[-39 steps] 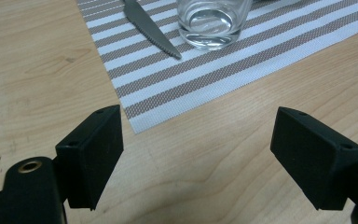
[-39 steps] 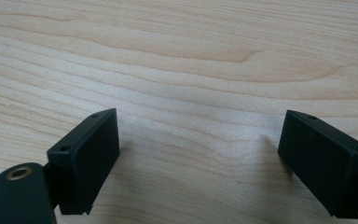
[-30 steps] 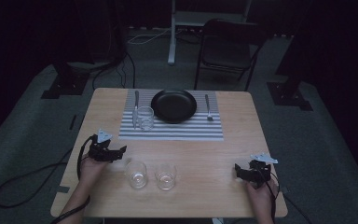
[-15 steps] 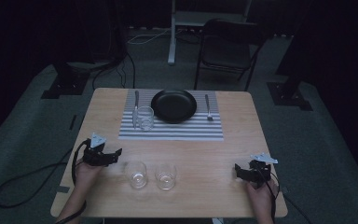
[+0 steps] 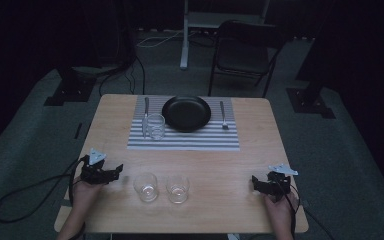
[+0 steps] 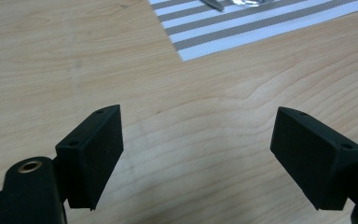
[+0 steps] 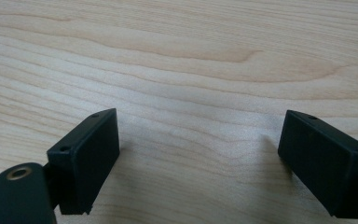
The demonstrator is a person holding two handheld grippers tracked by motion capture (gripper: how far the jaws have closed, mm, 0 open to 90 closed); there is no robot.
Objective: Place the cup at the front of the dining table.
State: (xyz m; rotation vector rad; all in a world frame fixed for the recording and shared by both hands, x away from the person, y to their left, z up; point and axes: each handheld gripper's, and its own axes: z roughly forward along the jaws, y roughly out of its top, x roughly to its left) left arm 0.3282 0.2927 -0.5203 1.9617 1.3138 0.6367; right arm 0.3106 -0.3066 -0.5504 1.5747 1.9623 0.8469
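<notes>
Two empty clear glasses (image 5: 146,187) (image 5: 178,188) stand side by side near the table's front edge. A third glass (image 5: 155,126) stands on the striped placemat (image 5: 190,141), left of a black plate (image 5: 186,113). A knife (image 5: 145,116) lies at the mat's left and a fork (image 5: 223,116) at its right. My left gripper (image 5: 117,170) rests low at the front left, pointing right toward the nearer glass and well apart from it. Its jaws stand open over bare wood (image 6: 196,140). My right gripper (image 5: 255,181) sits at the front right, open over bare wood (image 7: 198,144).
The wooden table (image 5: 260,150) has bare wood between the mat and the two front glasses. A folding chair (image 5: 242,52) stands behind the table's far edge. A cable (image 5: 25,195) trails from the left gripper onto the floor.
My left gripper has drawn back to the left and toward the near edge, away from the front glasses. The right gripper has stayed where it was.
</notes>
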